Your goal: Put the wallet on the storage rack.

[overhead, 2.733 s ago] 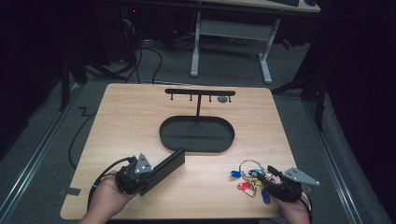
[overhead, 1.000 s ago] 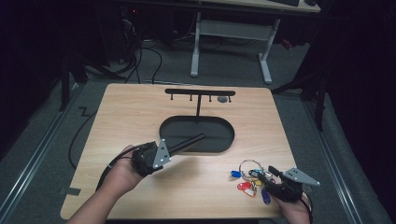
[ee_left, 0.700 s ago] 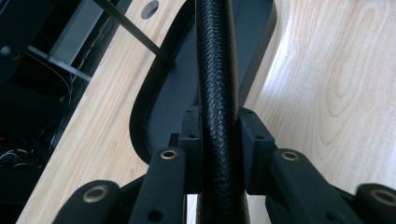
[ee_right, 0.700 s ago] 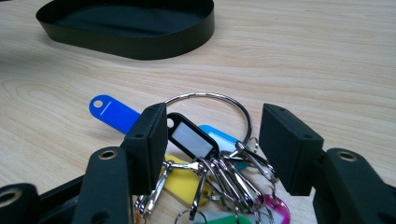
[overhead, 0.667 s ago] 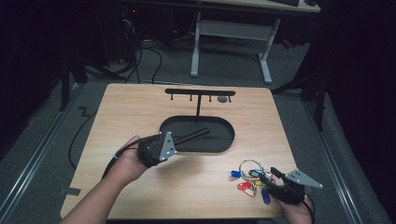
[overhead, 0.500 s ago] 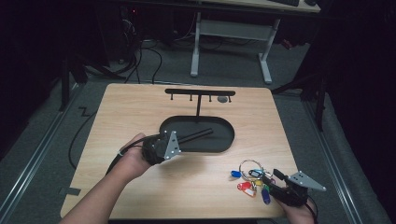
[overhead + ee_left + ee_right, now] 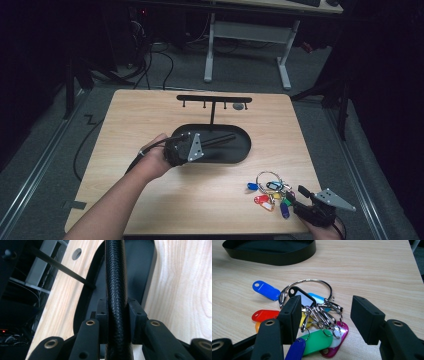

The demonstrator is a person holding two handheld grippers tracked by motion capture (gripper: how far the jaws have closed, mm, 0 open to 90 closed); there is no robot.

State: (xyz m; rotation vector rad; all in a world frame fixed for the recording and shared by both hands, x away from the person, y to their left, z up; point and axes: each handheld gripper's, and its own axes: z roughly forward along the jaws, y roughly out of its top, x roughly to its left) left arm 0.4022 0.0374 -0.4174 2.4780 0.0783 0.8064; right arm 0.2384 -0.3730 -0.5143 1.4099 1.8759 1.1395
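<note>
Table [image 7: 150, 120] evenly lit, surroundings dark; high view soft; near gripper parts blurred

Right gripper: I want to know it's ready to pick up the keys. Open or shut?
Open. The right gripper has its jaws set wide apart, with the key ring bunch lying on the table between them, ungrasped.

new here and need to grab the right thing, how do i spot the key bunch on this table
Start at the wooden table and its black oval tray, then look toward the near right corner. The key bunch lies there on bare wood, just ahead of the open right gripper. It is a metal ring with bright plastic tags, the table's only colourful thing.
</note>
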